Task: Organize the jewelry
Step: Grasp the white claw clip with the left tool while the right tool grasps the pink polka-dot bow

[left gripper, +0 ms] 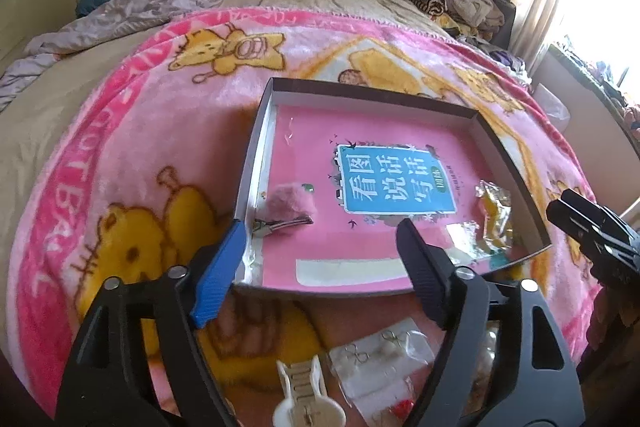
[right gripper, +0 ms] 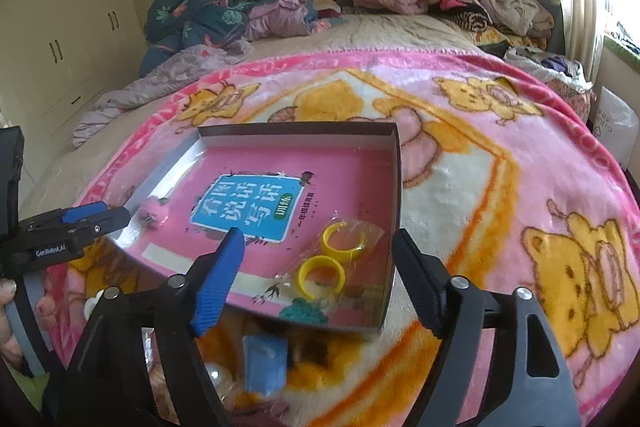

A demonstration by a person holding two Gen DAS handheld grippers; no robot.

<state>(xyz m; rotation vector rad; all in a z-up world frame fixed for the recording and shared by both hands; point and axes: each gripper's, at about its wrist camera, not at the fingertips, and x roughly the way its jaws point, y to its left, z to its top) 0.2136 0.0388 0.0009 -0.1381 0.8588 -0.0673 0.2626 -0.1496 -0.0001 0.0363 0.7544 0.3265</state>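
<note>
A shallow cardboard box [left gripper: 360, 94] [right gripper: 296, 133] lies on the pink cartoon blanket, with a pink book flat inside it. A fluffy pink hair clip [left gripper: 290, 207] [right gripper: 152, 213] rests in the box's near left corner. A clear packet with two yellow rings [right gripper: 332, 257] [left gripper: 494, 221] lies in the near right corner. My left gripper [left gripper: 322, 227] hovers open over the box's near edge, just right of the hair clip, holding nothing. My right gripper [right gripper: 318, 235] is open above the ring packet, not touching it. Each gripper shows at the edge of the other's view: the right gripper [left gripper: 560, 201] and the left gripper [right gripper: 116, 213].
In front of the box, on the blanket [left gripper: 140, 127], lie a white claw clip [left gripper: 306, 401], clear packets of earrings [left gripper: 380, 355], and a blue item [right gripper: 264, 359] beside a pearl [right gripper: 214, 373]. Piled clothes and quilts fill the far bed. A hand [right gripper: 8, 307] shows at the left edge.
</note>
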